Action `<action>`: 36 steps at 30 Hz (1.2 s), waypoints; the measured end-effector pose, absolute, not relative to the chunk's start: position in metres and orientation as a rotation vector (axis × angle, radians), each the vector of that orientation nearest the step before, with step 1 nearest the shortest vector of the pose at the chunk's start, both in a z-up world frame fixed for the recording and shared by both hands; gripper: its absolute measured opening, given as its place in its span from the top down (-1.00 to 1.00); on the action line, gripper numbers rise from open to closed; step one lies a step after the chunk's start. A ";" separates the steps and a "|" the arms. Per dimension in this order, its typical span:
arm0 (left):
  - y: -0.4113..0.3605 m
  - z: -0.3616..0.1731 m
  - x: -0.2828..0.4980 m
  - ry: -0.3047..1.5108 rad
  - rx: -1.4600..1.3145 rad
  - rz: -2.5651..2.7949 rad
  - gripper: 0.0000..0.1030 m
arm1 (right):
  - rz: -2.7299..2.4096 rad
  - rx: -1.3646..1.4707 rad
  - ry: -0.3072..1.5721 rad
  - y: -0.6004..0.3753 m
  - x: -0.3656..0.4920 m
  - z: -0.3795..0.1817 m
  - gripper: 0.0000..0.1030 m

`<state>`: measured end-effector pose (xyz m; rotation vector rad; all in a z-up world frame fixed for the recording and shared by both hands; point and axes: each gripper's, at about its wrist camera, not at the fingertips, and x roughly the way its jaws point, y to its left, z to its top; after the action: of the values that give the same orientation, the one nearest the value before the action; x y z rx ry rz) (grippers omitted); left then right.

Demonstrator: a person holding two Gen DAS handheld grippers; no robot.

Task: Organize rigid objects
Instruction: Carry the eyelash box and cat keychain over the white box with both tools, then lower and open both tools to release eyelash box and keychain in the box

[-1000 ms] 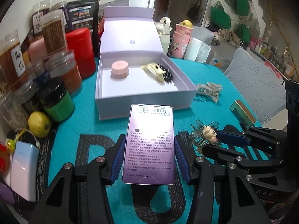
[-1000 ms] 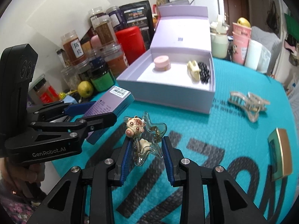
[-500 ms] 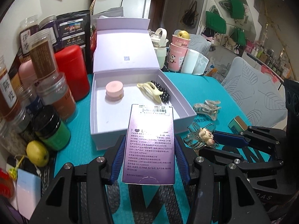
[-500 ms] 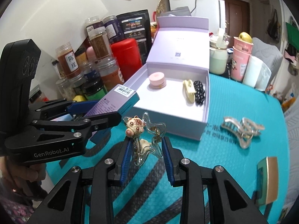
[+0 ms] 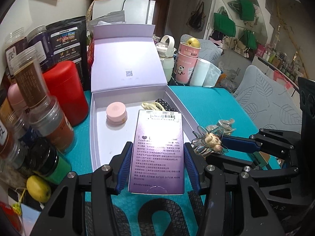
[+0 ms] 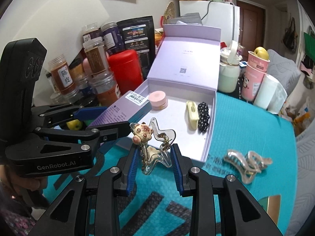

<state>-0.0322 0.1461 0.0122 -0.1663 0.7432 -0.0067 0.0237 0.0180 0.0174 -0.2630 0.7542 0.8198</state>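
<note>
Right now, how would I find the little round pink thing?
Look for the big open lilac box on the teal mat. Inside, toward its far left, sits the pink jar. It is round and squat; its neighbours, a yellow clip and black clip, are long.

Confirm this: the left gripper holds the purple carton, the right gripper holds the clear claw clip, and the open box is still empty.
Not empty. The right wrist view shows the box already holding a pink jar, a yellow clip and a black clip. The left gripper does hold the carton; the right gripper holds the claw clip.
</note>
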 end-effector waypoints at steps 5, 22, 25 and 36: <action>0.153 0.012 -0.020 0.741 -0.162 -0.013 0.02 | 0.823 -0.268 0.749 0.024 0.038 0.018 0.38; 0.188 -0.013 0.024 0.796 -0.176 0.050 0.02 | 0.813 -0.274 0.793 0.047 0.092 -0.003 0.38; 0.194 -0.022 0.032 0.819 -0.180 0.062 0.02 | 0.805 -0.266 0.810 0.050 0.101 -0.009 0.38; 0.210 -0.040 0.057 0.863 -0.188 0.085 0.02 | 0.829 -0.232 0.885 0.067 0.128 -0.036 0.38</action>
<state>0.0571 0.2098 -0.0402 -0.1878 0.8633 0.0852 0.1280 0.0671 -0.0357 -0.2316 0.8847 0.8286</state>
